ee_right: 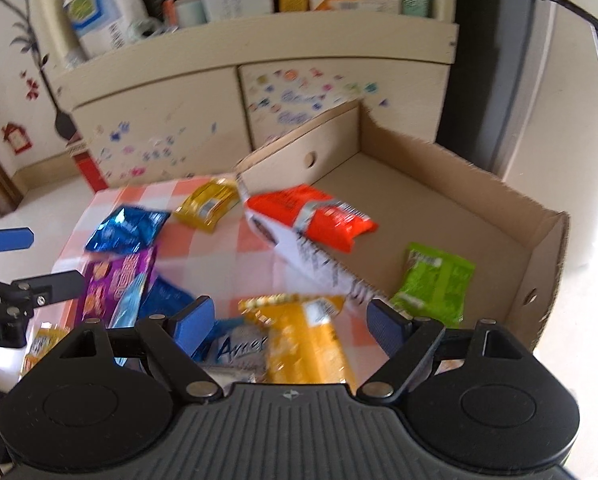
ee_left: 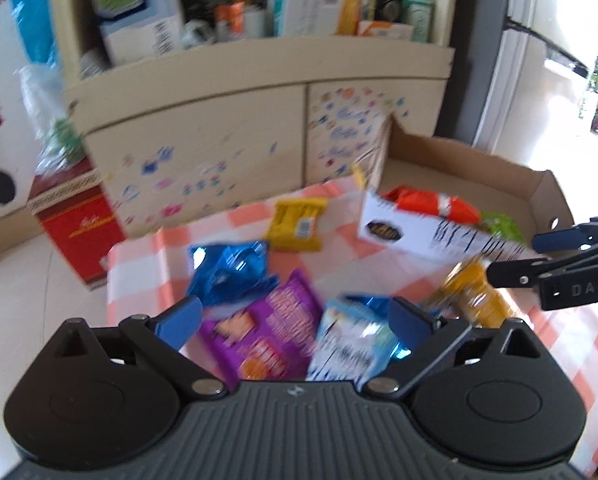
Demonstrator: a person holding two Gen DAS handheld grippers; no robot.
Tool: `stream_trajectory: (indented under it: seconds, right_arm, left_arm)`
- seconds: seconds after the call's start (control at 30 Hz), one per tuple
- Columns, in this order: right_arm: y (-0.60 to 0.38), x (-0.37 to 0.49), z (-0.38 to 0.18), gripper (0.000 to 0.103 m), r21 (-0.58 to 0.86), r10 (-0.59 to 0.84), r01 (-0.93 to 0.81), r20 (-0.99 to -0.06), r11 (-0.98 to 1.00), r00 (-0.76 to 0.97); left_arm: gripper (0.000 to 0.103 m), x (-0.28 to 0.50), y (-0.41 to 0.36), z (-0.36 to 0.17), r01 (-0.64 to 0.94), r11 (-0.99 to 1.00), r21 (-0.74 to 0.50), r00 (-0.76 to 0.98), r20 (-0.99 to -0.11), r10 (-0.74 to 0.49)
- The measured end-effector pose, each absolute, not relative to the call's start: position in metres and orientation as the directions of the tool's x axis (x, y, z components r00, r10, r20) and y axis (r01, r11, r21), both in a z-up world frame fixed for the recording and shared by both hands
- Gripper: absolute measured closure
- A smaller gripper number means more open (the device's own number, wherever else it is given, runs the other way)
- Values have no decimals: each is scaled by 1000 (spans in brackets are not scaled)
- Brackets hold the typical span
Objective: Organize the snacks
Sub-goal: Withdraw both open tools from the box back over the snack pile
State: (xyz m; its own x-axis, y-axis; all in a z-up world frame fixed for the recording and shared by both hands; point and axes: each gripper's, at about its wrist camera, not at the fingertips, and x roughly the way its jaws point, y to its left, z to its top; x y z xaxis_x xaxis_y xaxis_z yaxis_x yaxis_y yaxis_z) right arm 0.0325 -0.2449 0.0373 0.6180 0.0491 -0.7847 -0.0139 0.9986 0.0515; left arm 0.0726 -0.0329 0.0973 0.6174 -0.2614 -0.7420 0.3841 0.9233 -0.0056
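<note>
Snacks partly sorted: orange packet (ee_right: pixel 323 220) and green packet (ee_right: pixel 435 280) lying in cardboard box (ee_right: pixel 547 248); several waiting on worktop (ee_right: pixel 255 276). Right hand-held gripper (ee_right: pixel 291 320) and left hand-held gripper (ee_left: pixel 295 316) hovering wide open, gripping nothing.

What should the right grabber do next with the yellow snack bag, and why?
Probably lower the right gripper and close on the yellow packet. Its jaws stand open around it, pads apart from it, and the cardboard box already holds the green packet.

Checked cloth (ee_left: pixel 383 268) bears scattered snack packets (ee_left: pixel 297 224) and an open cardboard box (ee_right: pixel 547 256)
</note>
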Motion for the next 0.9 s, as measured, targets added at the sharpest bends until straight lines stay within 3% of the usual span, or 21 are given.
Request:
stream_trajectory:
  seconds: [0.43,0.9]
  right_arm:
    - [-227,10,22,13,113,114,-36,-826,993,551]
    - [-217,-4,3,11,130,124,-23,-866,991,485]
  left_arm:
    - [4,42,32,72,276,961,-27,577,-795,-188]
    - [4,50,43,33,223,974,27,524,-846,-96]
